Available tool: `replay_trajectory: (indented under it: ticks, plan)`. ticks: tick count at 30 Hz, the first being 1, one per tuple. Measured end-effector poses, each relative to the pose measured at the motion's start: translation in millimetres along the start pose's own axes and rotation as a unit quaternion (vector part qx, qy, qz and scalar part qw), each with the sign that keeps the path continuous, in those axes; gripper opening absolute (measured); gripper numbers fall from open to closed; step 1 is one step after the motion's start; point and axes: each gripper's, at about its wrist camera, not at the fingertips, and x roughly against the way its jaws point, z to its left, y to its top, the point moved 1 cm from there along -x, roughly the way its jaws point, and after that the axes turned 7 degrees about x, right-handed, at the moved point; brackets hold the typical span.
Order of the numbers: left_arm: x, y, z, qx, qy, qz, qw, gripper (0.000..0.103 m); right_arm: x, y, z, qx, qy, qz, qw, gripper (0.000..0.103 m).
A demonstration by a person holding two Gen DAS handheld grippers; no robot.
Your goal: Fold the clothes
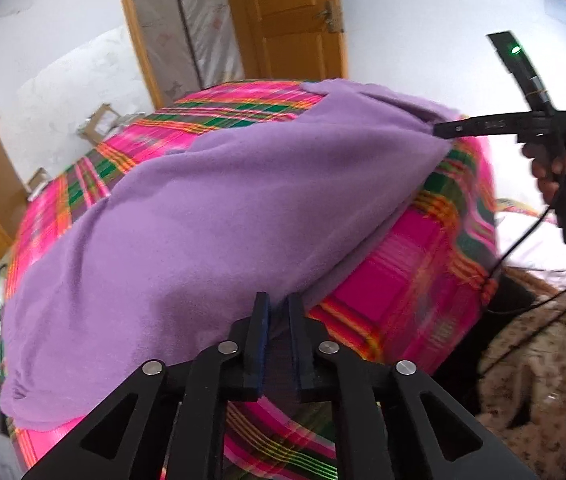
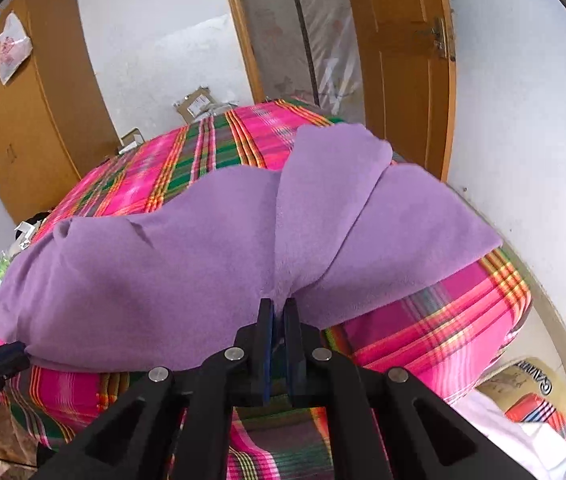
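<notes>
purple cloth (image 2: 187,264): 1 | plaid bedcover (image 2: 423,320): 1 | tongs (image 1: 279,304): 2 | wardrobe (image 2: 31,112): 1

Setting: home bedroom. Bed (image 2: 463,320) fills centre frame, covered in pink-green plaid sheet (image 2: 187,160). Wooden wardrobe (image 2: 31,120) at 10 o'clock in the right wrist view, plastic bag (image 2: 11,48) hanging on it. Wooden door (image 2: 403,60) at 1 o'clock, plastic-wrapped mattress (image 2: 307,32) leaning at 12. White plaster walls (image 2: 155,40). Cardboard boxes (image 2: 197,104) behind the bed.
</notes>
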Motion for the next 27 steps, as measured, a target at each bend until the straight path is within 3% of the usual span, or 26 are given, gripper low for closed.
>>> replay_trajectory:
  ticks: [5, 11, 13, 17, 27]
  plan:
    - [11, 14, 10, 0.03, -0.046, -0.024, 0.9982, 0.013, 10, 10, -9, 0.008, 0.006, -0.02, 1.0, 0.01]
    - [3, 37, 11, 0.039, -0.063, -0.037, 0.9966, 0.016, 8, 38, -24, 0.027, -0.016, -0.034, 0.999, 0.015]
    - [-7, 44, 9, 0.04, -0.071, -0.03, 0.9962, 0.016, 1, 48, -27, 0.04, -0.029, -0.027, 0.998, 0.025]
    - [-29, 56, 6, 0.042, -0.084, -0.014, 0.9955, 0.016, -19, 70, -32, 0.056, -0.013, -0.016, 0.998, 0.032]
    - [-66, 73, 10, 0.067, -0.086, 0.019, 0.9939, 0.016, -96, 116, -32, 0.085, 0.026, 0.045, 0.995, 0.033]
